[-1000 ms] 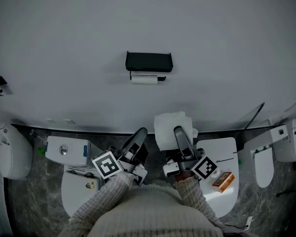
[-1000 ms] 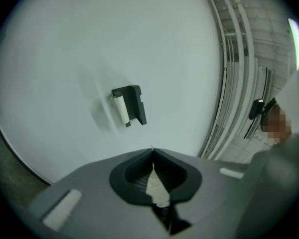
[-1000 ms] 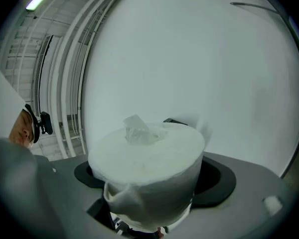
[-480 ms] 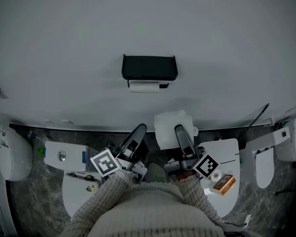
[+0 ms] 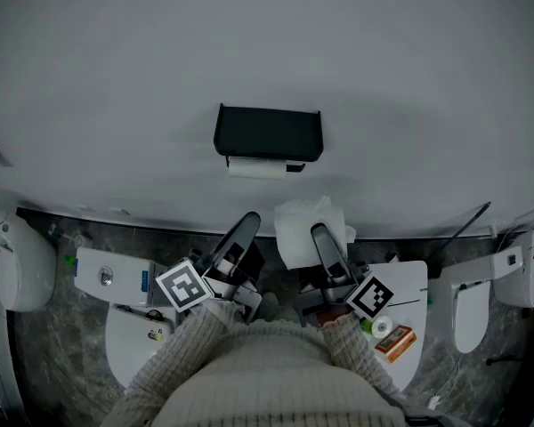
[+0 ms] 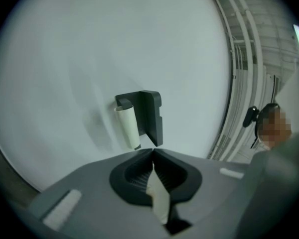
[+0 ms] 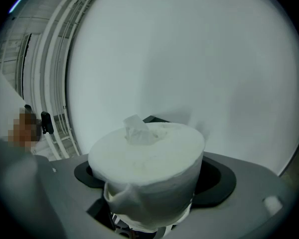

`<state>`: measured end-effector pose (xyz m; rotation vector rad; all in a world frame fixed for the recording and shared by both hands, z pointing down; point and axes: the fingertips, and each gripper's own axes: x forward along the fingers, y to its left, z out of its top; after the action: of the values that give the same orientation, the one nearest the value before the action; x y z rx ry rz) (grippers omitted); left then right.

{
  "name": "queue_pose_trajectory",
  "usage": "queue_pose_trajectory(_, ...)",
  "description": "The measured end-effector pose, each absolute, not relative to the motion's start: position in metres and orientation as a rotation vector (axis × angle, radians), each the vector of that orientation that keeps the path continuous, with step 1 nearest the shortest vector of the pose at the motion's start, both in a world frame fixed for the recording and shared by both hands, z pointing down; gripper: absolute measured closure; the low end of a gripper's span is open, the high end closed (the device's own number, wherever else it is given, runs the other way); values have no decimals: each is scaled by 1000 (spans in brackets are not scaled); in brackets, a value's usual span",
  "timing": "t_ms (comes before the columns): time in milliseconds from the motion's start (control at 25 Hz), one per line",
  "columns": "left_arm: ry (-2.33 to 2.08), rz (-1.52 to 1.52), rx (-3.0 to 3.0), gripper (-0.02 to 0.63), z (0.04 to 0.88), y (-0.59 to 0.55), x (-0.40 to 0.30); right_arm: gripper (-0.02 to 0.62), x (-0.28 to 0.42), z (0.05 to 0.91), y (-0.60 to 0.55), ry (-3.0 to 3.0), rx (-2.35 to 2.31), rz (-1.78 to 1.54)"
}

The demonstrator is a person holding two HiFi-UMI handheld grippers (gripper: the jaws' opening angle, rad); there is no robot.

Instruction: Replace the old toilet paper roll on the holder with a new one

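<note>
A plain white wall [image 5: 116,78] rises over a dark marbled floor [image 5: 62,345] in a restroom, white toilets [image 5: 18,265] at the edges. The black holder [image 5: 268,132] on the wall carries a thin, nearly spent old roll [image 5: 258,168] beneath it. Below, well apart from it, the right gripper [image 5: 319,234] clamps a full new toilet paper roll [image 7: 147,153], upright, with paper tufting from its core. The left gripper [image 6: 153,151] has its jaws closed together.

Thin old roll [image 5: 260,168] (white) under black holder [image 5: 268,133]; new roll [image 5: 294,229] full.
</note>
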<state>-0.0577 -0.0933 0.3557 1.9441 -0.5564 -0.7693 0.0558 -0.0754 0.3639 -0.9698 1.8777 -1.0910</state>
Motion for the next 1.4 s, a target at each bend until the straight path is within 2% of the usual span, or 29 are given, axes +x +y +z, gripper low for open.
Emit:
queue_pose_trajectory(760,-571,-929,1864,586,350,-135,-55,117,71,366,-98,1906,-946,-1108)
queue_pose_trajectory(880,-575,-951,1853,550,348,-143,-56,117,72,368,-100,1904,-950,-1114)
queue_pose_trajectory(1000,-592,-955,1830,480,348,-148,-57,117,73,369,-101,1900,-955,-1118)
queue_pose_trajectory(1280,-633,-941,1774,365,359,-160,-56,117,69,371,-110,1899,-950,-1123)
queue_pose_trajectory(1400,-640,-943,1754,344,363,-169,-57,117,69,371,-115,1901,-946,-1125)
